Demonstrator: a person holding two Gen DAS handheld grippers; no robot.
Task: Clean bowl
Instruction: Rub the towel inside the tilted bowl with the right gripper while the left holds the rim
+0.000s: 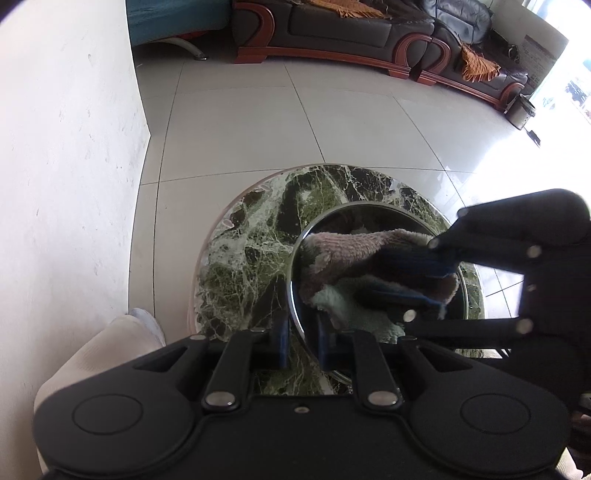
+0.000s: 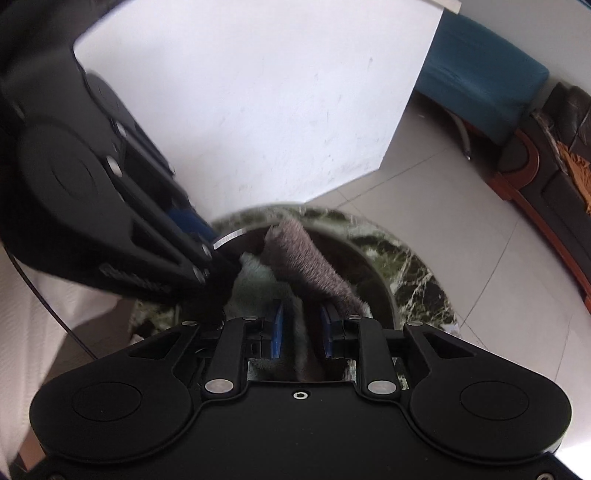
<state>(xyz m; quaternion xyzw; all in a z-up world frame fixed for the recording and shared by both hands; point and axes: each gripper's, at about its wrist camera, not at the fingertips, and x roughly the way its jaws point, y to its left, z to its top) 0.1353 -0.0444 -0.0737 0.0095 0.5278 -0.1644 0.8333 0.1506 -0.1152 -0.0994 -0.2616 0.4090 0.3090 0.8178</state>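
A shiny metal bowl (image 1: pixel 373 218) sits on a round green-veined marble desk (image 1: pixel 251 258), toward the desk's right half in the left wrist view, mouth facing up. Being round, it has no long axis of its own.

The left tongs (image 1: pixel 302 345) are clamped on the bowl's near rim, one blue pad outside the wall and one inside.

Inside the bowl lies a folded towel cloth (image 1: pixel 354 254), brownish-pink on one face and pale green on the other. In the left wrist view its long axis runs roughly left to right across the bowl. In the right wrist view the brown fold runs diagonally, rising away from the right tongs (image 2: pixel 300 330) toward the bowl's far rim.

The right tongs reach in from the right side of the left wrist view and are closed on the cloth, which passes between the blue pads; the cloth fills the narrow gap between them.

Pale floor tiles (image 1: pixel 332 122) surround the desk, with a dark sofa (image 1: pixel 351 26) beyond and a white wall (image 1: pixel 66 147) at left.
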